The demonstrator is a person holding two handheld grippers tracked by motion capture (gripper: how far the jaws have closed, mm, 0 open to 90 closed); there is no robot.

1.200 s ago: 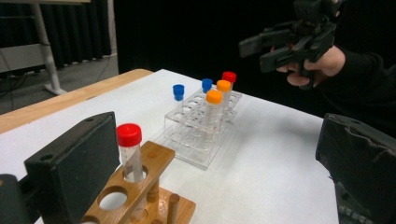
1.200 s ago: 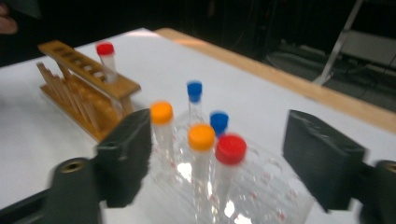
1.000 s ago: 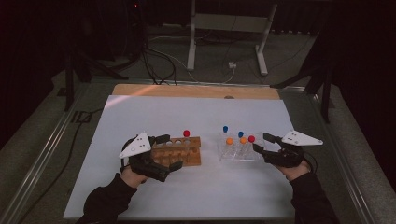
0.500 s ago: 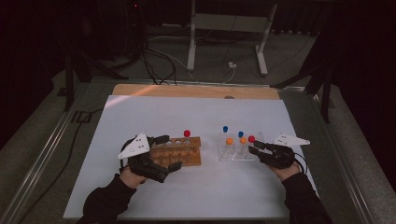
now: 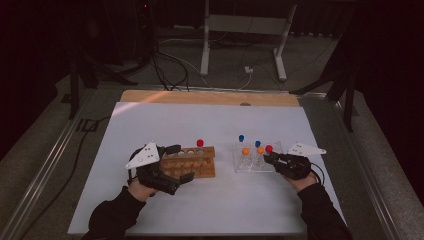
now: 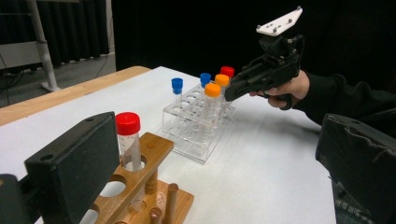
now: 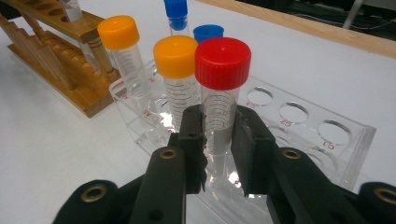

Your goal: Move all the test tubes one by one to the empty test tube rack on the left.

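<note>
The bench (image 5: pixel 210 125), covered by a white sheet, is carrying two racks side by side. The wooden rack (image 5: pixel 192 162) is standing at the left, with one red-capped tube (image 6: pixel 129 140) upright in a hole at its far end. The left gripper (image 5: pixel 176 162) is resting at that rack's left end with its jaws released and standing wide, one at the far edge and one at the near edge of the rack; in the left gripper view the pads are showing clear of the wood. The clear rack (image 7: pixel 308 126) is standing just to the right, holding two orange tubes (image 7: pixel 176 79), two blue tubes (image 7: pixel 176 14) and a red tube (image 7: pixel 221 84). The right gripper (image 7: pixel 218 135) is reaching in from the right with its jaws, having just been closing, clenched on the red tube below its cap. That tube is standing upright in a hole at the near right of the tube cluster, beside an orange tube.
</note>
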